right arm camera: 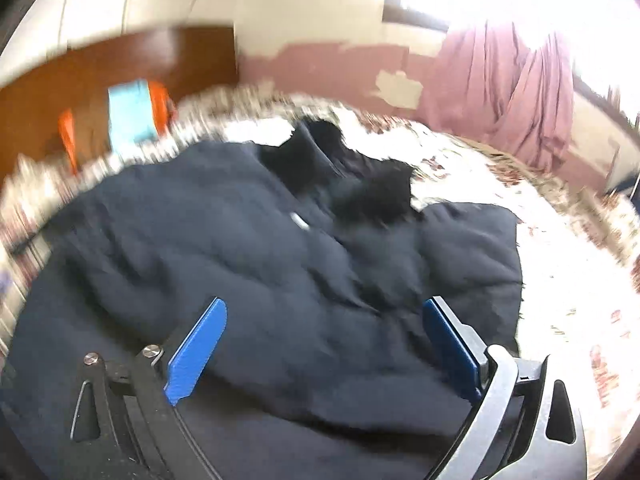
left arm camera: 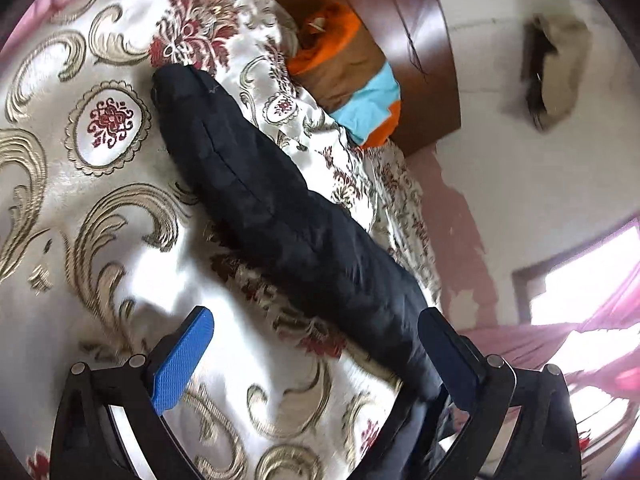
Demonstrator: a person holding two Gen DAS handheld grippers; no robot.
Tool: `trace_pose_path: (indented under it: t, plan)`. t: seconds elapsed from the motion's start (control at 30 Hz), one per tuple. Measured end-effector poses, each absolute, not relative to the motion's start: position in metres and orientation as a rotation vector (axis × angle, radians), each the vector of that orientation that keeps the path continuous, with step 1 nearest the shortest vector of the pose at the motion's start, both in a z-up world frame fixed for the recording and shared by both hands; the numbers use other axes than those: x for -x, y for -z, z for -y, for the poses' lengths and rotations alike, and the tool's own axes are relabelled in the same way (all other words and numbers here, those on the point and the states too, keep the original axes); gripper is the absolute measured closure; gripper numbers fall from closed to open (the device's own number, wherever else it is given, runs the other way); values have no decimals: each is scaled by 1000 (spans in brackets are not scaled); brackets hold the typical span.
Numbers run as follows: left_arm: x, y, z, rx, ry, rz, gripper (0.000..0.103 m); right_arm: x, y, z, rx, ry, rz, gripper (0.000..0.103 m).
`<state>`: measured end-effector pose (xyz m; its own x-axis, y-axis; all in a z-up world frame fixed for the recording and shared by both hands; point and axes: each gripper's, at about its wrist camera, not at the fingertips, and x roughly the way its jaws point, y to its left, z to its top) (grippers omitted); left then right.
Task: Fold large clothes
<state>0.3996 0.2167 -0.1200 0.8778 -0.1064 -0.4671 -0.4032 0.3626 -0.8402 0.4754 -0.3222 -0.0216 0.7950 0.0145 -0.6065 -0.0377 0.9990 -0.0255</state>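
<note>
Dark navy padded coat point(right arm camera: 280, 264) lies spread on the cream floral bedspread point(left arm camera: 80, 208), its sleeve point(left arm camera: 280, 208) stretching lengthwise away from the left gripper point(left arm camera: 316, 356), whose blue pads are spread wide with nothing between them. The right gripper point(right arm camera: 324, 340) hovers over the coat's body, equally spread, nearer the bulk.

We see on the left gripper point(left arm camera: 316, 344) and right gripper point(right arm camera: 325, 334) black frames, silver screws and blue, perhaps ribbed, pads point(left arm camera: 180, 360).
</note>
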Motion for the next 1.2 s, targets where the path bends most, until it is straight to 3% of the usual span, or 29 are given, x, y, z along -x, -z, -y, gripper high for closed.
trace_pose_path:
  t: [0.13,0.5,0.83,0.87,0.93,1.0,1.07,1.2]
  plan:
    - [-415,133,-237,1286,-145,-511,0,-504,20,275,-44,-133,-672,4]
    - [-443,158,-259,1439,-252,-517,0,-571,49,149,175,-131,-687,4]
    - [-467,149,-254,1401,-163,-441,2,-569,76,160,24,-185,-639,2]
    - [-467,151,-253,1401,-165,-447,5,-571,76,162,21,-187,-643,2]
    - [-469,158,-256,1421,-182,-488,29,-565,70,165,11,-153,-658,2]
    - [-470,163,-258,1411,-212,-536,60,-552,58,169,-15,-130,-645,2]
    - [-471,163,-260,1397,-213,-532,76,-538,43,177,-64,-185,-620,2]
    - [-468,144,-262,1327,-197,-450,94,-512,16,191,-60,-242,-588,2]
